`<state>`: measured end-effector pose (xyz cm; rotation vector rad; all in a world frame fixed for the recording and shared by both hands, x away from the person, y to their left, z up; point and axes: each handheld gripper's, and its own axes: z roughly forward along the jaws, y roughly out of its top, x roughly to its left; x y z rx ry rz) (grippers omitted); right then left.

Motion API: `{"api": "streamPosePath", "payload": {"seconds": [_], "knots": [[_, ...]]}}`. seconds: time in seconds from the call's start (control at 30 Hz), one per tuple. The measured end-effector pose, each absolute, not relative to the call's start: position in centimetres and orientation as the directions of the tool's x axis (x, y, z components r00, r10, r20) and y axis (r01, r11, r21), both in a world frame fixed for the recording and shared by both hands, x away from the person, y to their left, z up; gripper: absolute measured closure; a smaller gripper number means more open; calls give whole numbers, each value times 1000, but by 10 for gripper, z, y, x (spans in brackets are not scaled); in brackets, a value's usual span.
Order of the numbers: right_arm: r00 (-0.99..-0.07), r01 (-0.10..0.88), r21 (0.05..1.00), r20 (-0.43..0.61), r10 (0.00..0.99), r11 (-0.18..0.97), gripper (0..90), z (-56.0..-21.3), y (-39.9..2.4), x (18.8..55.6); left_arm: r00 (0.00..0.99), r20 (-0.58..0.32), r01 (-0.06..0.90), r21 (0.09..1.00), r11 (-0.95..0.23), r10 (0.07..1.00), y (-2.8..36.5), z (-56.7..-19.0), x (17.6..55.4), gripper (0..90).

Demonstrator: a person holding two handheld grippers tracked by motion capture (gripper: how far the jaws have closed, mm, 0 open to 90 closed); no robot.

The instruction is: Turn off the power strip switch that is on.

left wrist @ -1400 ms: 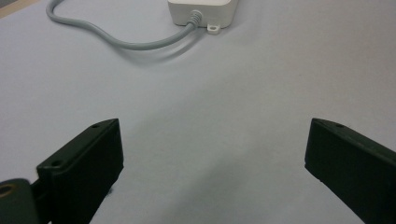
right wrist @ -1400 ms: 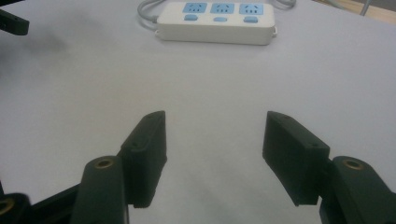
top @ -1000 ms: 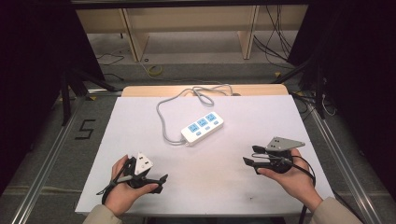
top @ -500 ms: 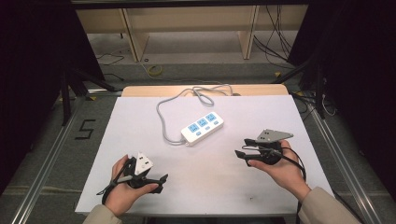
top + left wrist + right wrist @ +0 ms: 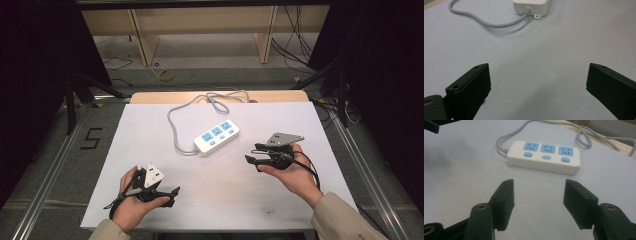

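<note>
Power strip (image 5: 216,136) lies at centre of the white surface (image 5: 150,130), cable (image 5: 175,125) trailing to the far edge. Right gripper (image 5: 255,155), jaws released and empty, near its right. Left gripper (image 5: 172,195), jaws released, near-left, well apart.

The table (image 5: 150,125) is evenly lit from above, surroundings are left dark, soft shadows are cast, and slight blur is seen in close-ups.
</note>
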<state>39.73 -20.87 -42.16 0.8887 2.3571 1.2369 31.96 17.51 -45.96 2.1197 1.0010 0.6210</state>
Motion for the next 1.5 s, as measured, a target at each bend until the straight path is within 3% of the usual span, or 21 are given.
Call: {"api": "streamPosePath", "payload": {"seconds": [0.87, 1.2, 1.5], "knots": [[-748, 367, 828, -8, 663, 424, 451, -419, -183, 426, 586, 118, 465, 762, -451, 802, 175, -459, 320, 54], [-750, 374, 824, -2, 661, 426, 542, -420, -174, 437, 585, 115, 465, 763, -449, 803, 175, -459, 320, 55], [-753, 378, 813, -8, 658, 443, 679, -423, -167, 445, 587, 113, 465, 764, -448, 802, 175, -460, 320, 57]]}}
